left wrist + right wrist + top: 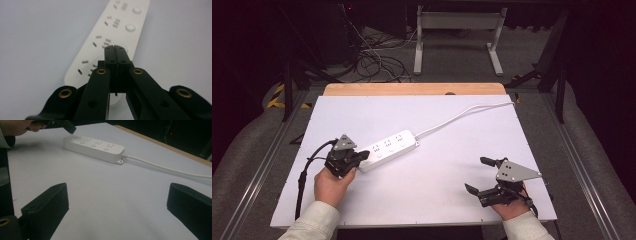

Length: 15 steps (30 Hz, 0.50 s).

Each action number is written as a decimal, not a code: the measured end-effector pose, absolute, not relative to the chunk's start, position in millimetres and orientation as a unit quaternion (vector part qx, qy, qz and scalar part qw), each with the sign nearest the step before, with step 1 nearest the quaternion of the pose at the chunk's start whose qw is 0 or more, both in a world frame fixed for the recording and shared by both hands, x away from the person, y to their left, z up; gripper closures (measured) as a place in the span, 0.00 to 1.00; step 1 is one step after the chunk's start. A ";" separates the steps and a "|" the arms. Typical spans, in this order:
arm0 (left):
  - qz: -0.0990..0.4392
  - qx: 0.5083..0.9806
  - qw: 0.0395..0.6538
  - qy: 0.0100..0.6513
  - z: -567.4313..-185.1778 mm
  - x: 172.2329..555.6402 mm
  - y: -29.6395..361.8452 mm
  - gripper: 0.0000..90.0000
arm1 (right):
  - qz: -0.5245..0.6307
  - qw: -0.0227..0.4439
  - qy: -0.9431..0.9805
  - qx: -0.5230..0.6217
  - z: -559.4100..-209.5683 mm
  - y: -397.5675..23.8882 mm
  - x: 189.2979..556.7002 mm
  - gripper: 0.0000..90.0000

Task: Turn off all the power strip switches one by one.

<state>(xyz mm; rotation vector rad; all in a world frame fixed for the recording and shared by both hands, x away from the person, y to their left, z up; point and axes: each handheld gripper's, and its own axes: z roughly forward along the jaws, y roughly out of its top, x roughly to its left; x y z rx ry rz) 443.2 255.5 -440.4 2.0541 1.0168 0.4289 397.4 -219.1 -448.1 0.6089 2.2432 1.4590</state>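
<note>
Left gripper [115,50] closed over strip end | power strip [389,145] white, three buttons | right gripper [477,175] open

power strip [389,145] on table [437,190], cable [462,114] behind

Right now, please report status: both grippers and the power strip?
Left gripper shut, tips over power strip near end. Right gripper open, holding nothing. White cord trails away; nothing in the way.

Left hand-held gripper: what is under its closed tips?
The left hand-held gripper sits over the white plastic power strip, at a round switch button it mostly covers. Whether the tips touch it cannot be seen.
</note>
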 end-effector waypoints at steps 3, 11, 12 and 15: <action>0.162 0.812 0.392 0.401 -437.2 444.4 254.7 1.00 | 0.519 0.196 0.803 0.218 -448.8 -218.2 397.6 0.05; 0.156 0.812 0.399 0.396 -434.5 450.5 246.5 1.00 | 0.520 0.197 0.803 0.216 -448.7 -217.9 397.2 0.05; 0.159 0.813 0.396 0.395 -433.7 451.1 244.8 1.00 | 0.519 0.197 0.803 0.216 -448.8 -217.7 397.2 0.05; 0.160 0.817 0.391 0.393 -434.8 456.2 235.0 1.00 | 0.519 0.196 0.803 0.216 -449.0 -217.5 397.2 0.05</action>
